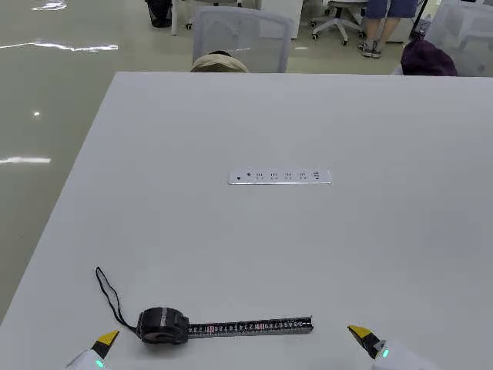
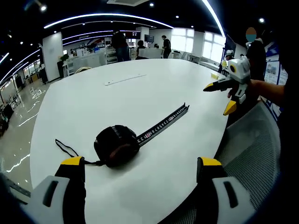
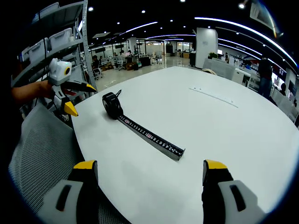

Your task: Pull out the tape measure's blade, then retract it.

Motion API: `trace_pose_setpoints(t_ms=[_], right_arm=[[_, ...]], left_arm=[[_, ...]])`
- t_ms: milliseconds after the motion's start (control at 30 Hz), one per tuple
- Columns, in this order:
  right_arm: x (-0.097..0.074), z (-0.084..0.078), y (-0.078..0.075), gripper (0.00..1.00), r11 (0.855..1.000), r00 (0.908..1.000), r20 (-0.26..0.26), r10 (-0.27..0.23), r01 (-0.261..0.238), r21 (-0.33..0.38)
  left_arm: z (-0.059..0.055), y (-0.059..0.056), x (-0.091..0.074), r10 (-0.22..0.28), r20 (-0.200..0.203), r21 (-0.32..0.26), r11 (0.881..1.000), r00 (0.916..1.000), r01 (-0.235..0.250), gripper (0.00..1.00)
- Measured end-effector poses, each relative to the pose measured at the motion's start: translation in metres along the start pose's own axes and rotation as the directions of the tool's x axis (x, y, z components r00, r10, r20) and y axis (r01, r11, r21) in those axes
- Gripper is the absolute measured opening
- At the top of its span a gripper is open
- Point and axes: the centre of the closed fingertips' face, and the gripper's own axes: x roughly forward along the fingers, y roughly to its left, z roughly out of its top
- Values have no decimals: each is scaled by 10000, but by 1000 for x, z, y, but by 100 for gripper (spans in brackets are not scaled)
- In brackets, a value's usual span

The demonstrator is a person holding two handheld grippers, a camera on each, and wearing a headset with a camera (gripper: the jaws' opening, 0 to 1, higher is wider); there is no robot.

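A broad white tabletop takes up most of the head view, and a grey mesh-backed office chair stands at its far edge. Near the middle of the tabletop lies a long, flat white power strip, well apart from everything else.

The left gripper, white-bodied with yellow-tipped jaws, is held low at the near edge of the tabletop. Its jaws are wide apart and hold nothing. The right gripper, of the same make, is at the near edge further to the right. Its jaws are also spread wide and empty. In the head view just one yellow tip of each pokes in at the bottom, one on either side of the tape.

The black round-cased tape measure lies on the tabletop close to the near edge. In the left gripper view it sits just ahead of the jaws, closer to the left one, and touches neither. Its dark blade with pale markings is pulled out and lies flat on the surface, running from the case to the right in the head view. The blade's free end stops short of the right gripper's jaws. A thin black wrist cord trails from the other side of the case and loops away across the tabletop.
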Motion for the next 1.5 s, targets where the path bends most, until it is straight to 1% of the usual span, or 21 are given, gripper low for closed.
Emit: trace_pose_setpoints(t_ms=[67, 233, 267, 333, 367, 400, 433, 467, 633, 733, 767, 867, 933, 1067, 1167, 1233, 1333, 1400, 1500], right_arm=[[0, 0, 0, 94, 10000, 10000, 29, -42, 42, 33], [1, 0, 1, 94, 9998, 9999, 85, -127, 126, 158], [0, 0, 1, 94, 9997, 9998, 84, -154, 153, 175], [0, 2, 2, 94, 9997, 9998, 95, -192, 190, 180], [1, 1, 2, 94, 9996, 9998, 89, -194, 192, 188], [1, 1, 2, 94, 9996, 9997, 87, -220, 219, 193], [0, 1, 2, 94, 9995, 9997, 87, -242, 240, 205], [0, 1, 2, 94, 9994, 9996, 84, -260, 258, 228], [1, 3, 1, 94, 9989, 9992, 137, -383, 379, 283], [1, 4, 1, 94, 9986, 9989, 151, -445, 441, 277], [2, 4, 2, 94, 9986, 9989, 156, -436, 431, 309], [3, 3, 3, 94, 9987, 9990, 119, -427, 424, 275], [3, 3, 4, 94, 9988, 9992, 112, -386, 383, 293], [3, 2, 5, 94, 9991, 9994, 106, -333, 330, 283], [3, 3, 6, 93, 9991, 9994, 127, -313, 310, 286], [3, 4, 6, 93, 9991, 9994, 119, -311, 307, 282], [2, 5, 7, 93, 9993, 9996, 124, -273, 269, 267], [4, 4, 7, 92, 9995, 9997, 125, -220, 217, 232], [4, 6, 9, 91, 9998, 9998, 152, -98, 95, 195]], left_arm=[[0, 0, 1, 104, 17, -212, 9997, 9999, -104, 99], [2, 1, 2, 615, 106, -562, 9966, 9981, -608, 99], [3, 3, 2, 806, 183, -759, 9940, 9966, -790, 99], [3, 5, 1, 1014, 210, -1012, 9900, 9946, -987, 99], [2, 7, 1, 1247, 121, -1239, 9847, 9921, -1223, 99], [1, 8, 2, 1363, 120, -1392, 9812, 9906, -1334, 99], [3, 9, 2, 1461, 231, -1563, 9776, 9890, -1408, 99], [4, 10, 2, 1486, 256, -1592, 9769, 9886, -1427, 99], [3, 13, 3, 1801, 82, -1453, 9734, 9836, -1770, 99], [4, 17, 3, 2058, 119, -1607, 9663, 9785, -2013, 99], [5, 18, 3, 2177, 179, -1715, 9622, 9759, -2115, 99], [7, 15, 6, 2096, 240, -1873, 9614, 9775, -2016, 99], [7, 13, 8, 2059, 171, -1979, 9599, 9784, -1986, 99], [6, 13, 12, 2182, -3, -2116, 9538, 9759, -2134, 99], [5, 12, 16, 2208, -137, -2322, 9479, 9752, -2179, 99], [5, 12, 17, 2237, -181, -2307, 9474, 9745, -2218, 99], [6, 12, 19, 2276, -284, -2425, 9431, 9733, -2276, 97], [8, 12, 20, 2337, -235, -2579, 9380, 9720, -2318, 97], [9, 12, 23, 2294, -281, -2621, 9375, 9729, -2287, 95]])
